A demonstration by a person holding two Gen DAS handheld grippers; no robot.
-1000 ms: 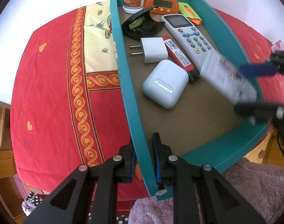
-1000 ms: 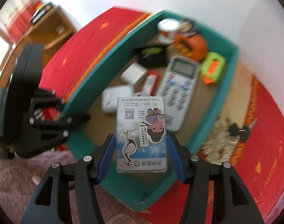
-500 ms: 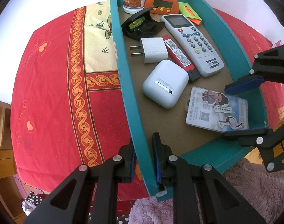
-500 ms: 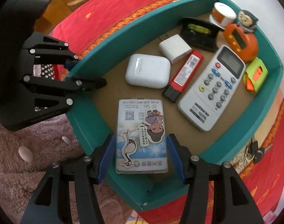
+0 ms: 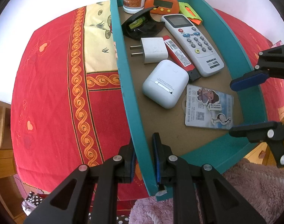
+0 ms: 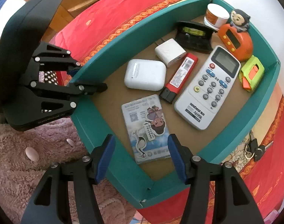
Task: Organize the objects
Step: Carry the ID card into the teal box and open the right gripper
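Observation:
A teal cardboard box sits on a red tablecloth. My left gripper is shut on the box's near left wall, one finger inside and one outside. A card in a clear sleeve with cartoon stickers lies flat on the box floor near the front corner. My right gripper hangs open just above it, and the card sits askew between the blue pads. The pads do not press on it.
The box also holds a white remote, a white earbud case, a charger plug, a red stick, an orange timer and a white jar. Keys lie on the cloth outside. A pink rug is below.
My right gripper carried the card down into the box and let it go; the card now lies flat, turned a little. The left gripper has kept its hold on the wall.

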